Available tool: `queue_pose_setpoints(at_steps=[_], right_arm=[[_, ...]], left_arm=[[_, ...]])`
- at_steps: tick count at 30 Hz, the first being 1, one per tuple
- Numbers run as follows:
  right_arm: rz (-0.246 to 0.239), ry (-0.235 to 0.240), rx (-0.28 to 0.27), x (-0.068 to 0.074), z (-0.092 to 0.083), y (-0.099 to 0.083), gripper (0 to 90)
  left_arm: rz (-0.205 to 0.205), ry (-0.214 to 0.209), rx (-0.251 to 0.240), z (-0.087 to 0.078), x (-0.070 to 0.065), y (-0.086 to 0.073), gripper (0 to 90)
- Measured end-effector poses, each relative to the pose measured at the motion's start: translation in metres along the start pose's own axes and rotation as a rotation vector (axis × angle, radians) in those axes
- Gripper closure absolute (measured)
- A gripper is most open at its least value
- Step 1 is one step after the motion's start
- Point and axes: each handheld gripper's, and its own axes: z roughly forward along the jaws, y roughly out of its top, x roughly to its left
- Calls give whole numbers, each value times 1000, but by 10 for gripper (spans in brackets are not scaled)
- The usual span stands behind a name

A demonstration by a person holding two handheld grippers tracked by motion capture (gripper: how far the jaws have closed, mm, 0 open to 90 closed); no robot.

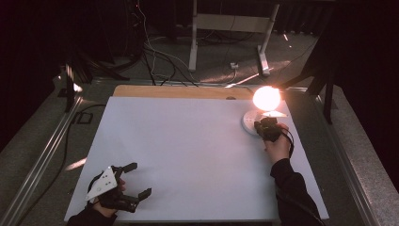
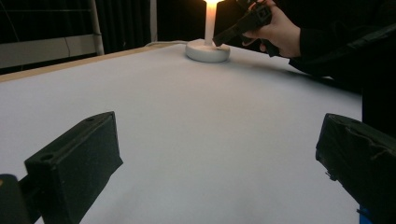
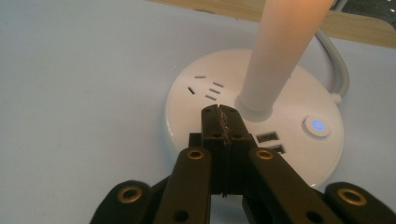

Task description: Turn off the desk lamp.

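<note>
Desk lamp (image 1: 266, 99) already lit; my right gripper (image 3: 219, 114), fingers pressed together and empty, sits on its base (image 3: 187, 116), left gripper (image 1: 136, 180) wide, idle on counter (image 1: 188, 155).

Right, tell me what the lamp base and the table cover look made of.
Lamp base: probably moulded plastic, smooth white with a slight sheen; socket slots, ports and a lit button are set flush into it. Table cover: a matte pale sheet, perhaps paper or thin board; wood shows at its far edge.
</note>
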Motion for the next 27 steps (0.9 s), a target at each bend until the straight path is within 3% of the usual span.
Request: queue_pose_setpoints(at_steps=[11,27], right_arm=[[1,-6,-7,-5,-7,6,900],[4,2,26,-5,3,-1,900]], left_arm=[[-1,-1,2,0,0,0,5],[-4,-2,-4,0,0,0,5]])
